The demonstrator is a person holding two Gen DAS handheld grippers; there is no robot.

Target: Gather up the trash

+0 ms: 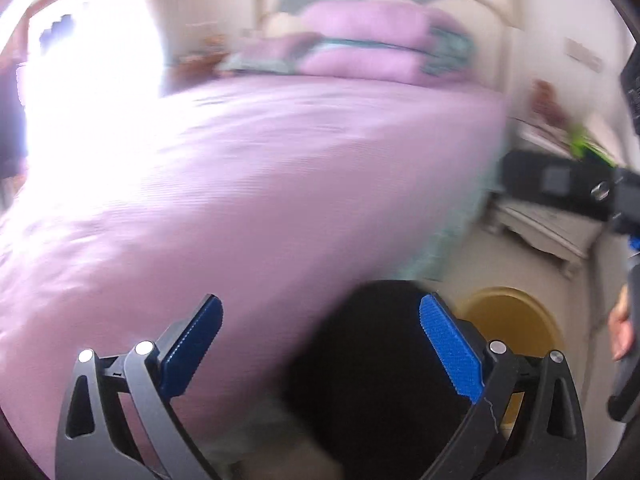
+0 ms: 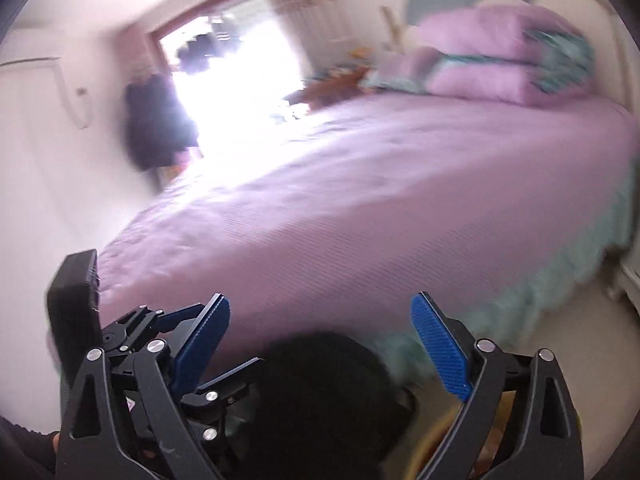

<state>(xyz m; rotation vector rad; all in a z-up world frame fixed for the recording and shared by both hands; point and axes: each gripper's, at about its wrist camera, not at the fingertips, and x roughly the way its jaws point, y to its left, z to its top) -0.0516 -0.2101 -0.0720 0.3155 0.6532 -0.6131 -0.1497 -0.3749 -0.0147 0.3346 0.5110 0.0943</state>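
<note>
Both views are motion-blurred. My left gripper (image 1: 320, 316) is open and empty, held over the near edge of a pink bed (image 1: 240, 184). A yellow bin (image 1: 516, 320) stands on the floor at the lower right, partly behind a black shape (image 1: 372, 368) that I cannot identify. My right gripper (image 2: 320, 316) is open and empty too, facing the same bed (image 2: 360, 208). The black shape (image 2: 324, 392) sits low between its fingers, with a sliver of the yellow bin (image 2: 436, 436) beside it. The left gripper's body (image 2: 132, 344) shows at lower left. No trash item is discernible.
Folded pink and teal bedding (image 1: 368, 40) lies at the bed's head. A bright window (image 1: 92, 80) is at the left. A white nightstand (image 1: 548, 224) stands right of the bed. The right gripper's body (image 1: 568, 184) crosses the right edge. A dark garment (image 2: 160, 120) hangs by the window.
</note>
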